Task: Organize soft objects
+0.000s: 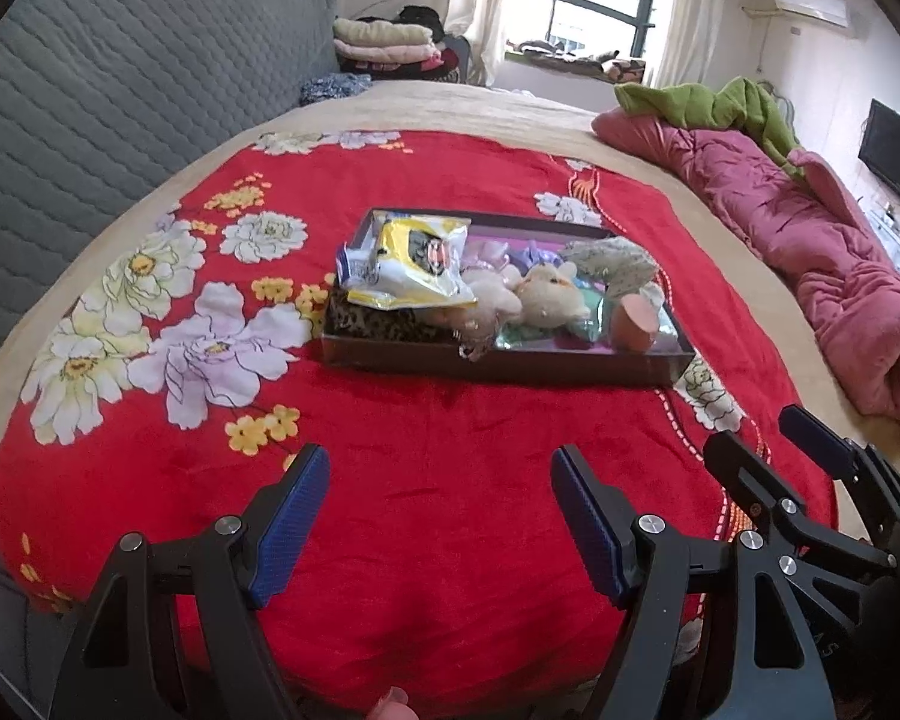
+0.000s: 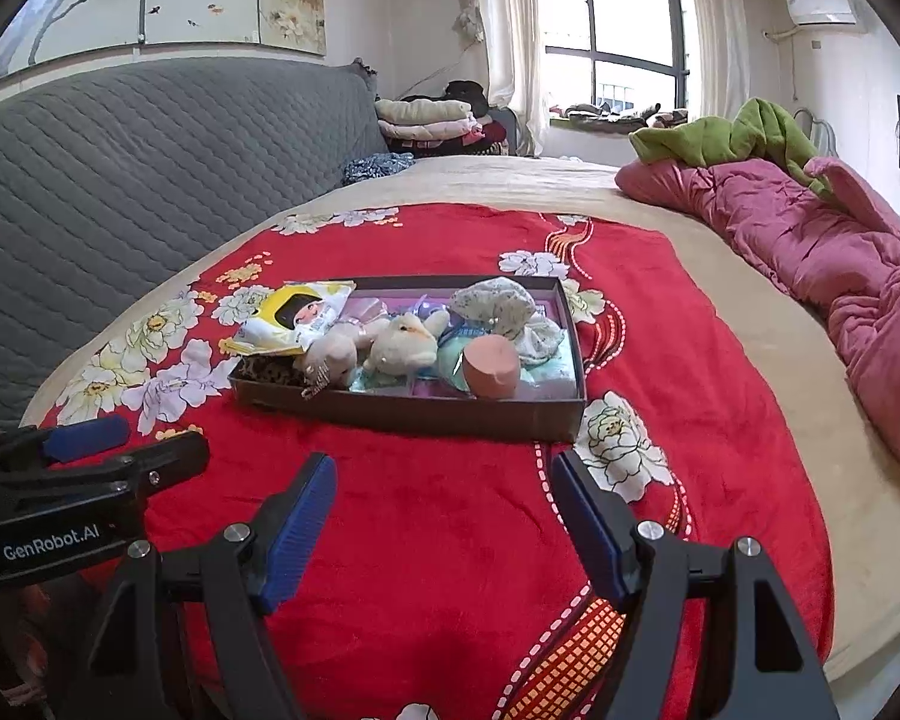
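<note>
A: Box (image 1: 498, 360) position?

B: Mid-blanket, on the red floral blanket (image 1: 426, 480), well beyond both tools. Shallow, dark, long side facing the cameras.

A: Contents?

B: Full of soft things. Far-left corner — a yellow-and-white packet (image 1: 411, 264) lying on the rim and partly overhanging it. Under it, at the near-left end, a leopard-print cloth (image 1: 378, 321). Centre: a beige plush (image 1: 546, 294), with a second pale plush piece just left of it, touching. Right of centre, near wall: a pink sponge (image 1: 636, 321), tilted, cut face up. Far right: a speckled pale cloth (image 1: 615, 264), bunched. Pastel items lie beneath — too jumbled to tell apart.

A: Left gripper (image 1: 438, 516)?

B: Released. Blue pads spread wide, only blanket between them. Hangs over the near part of the blanket, apart from the box.

A: Right gripper (image 2: 444, 516)?

B: Same — jaws wide apart, gripping nothing, red blanket showing through the gap. It sits just right of the left one; each shows at the edge of the other's view.

A: Surroundings?

B: Bed with tan cover under the blanket. Grey quilted headboard (image 2: 150, 168) at left. Pink quilt (image 2: 810, 252) heaped along the right edge, a green cloth (image 2: 732, 138) on its far end. Folded stack of bedding (image 2: 426, 120) far back by the window (image 2: 612, 30).
</note>
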Tool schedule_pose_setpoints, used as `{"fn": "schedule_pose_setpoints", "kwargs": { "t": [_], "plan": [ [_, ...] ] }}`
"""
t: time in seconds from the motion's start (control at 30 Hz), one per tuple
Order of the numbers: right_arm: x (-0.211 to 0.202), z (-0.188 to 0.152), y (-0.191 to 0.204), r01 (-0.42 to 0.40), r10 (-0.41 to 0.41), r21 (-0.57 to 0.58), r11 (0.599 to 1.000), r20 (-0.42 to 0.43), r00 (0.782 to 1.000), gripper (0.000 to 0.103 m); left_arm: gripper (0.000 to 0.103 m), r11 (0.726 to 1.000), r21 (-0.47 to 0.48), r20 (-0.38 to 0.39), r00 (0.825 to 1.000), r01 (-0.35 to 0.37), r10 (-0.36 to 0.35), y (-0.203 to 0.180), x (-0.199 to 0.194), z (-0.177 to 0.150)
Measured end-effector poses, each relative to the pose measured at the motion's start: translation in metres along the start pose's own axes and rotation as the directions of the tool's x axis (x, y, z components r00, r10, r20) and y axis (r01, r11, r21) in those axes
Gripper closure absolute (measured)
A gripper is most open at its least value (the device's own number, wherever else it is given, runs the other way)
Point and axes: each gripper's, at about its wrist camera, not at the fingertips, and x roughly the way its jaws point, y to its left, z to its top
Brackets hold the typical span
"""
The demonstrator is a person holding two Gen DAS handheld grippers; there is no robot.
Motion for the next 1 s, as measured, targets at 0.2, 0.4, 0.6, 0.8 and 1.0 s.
{"fn": "schedule_pose_setpoints", "kwargs": {
  "t": [0.2,0.4,0.6,0.8,1.0],
  "plan": [
    [0.007,-0.006,0.001,-0.002,0.002,-0.005,1.000,-0.014,1.000,0.030,0.026,1.000,-0.002,-0.018,1.000,-0.002,0.002,0.000,0.012,-0.006],
    [0.017,-0.011,0.001,-0.002,0.002,-0.005,1.000,-0.032,0.999,0.030,0.026,1.000,0.002,-0.030,1.000,-0.002,0.002,-0.001,0.022,-0.010],
    [0.023,-0.012,0.000,0.005,-0.005,-0.008,1.000,-0.032,0.999,0.030,0.026,1.000,0.008,-0.047,0.999,-0.008,0.008,0.000,0.033,-0.013],
    [0.026,-0.013,-0.001,0.005,-0.006,-0.005,1.000,-0.035,0.999,0.030,0.026,1.000,0.003,-0.053,0.998,-0.015,0.015,0.003,0.038,-0.014],
    [0.031,-0.016,-0.003,0.004,-0.004,0.001,1.000,-0.051,0.999,0.030,0.026,1.000,0.000,-0.061,0.998,-0.018,0.018,0.004,0.042,-0.014]
  ]
}}
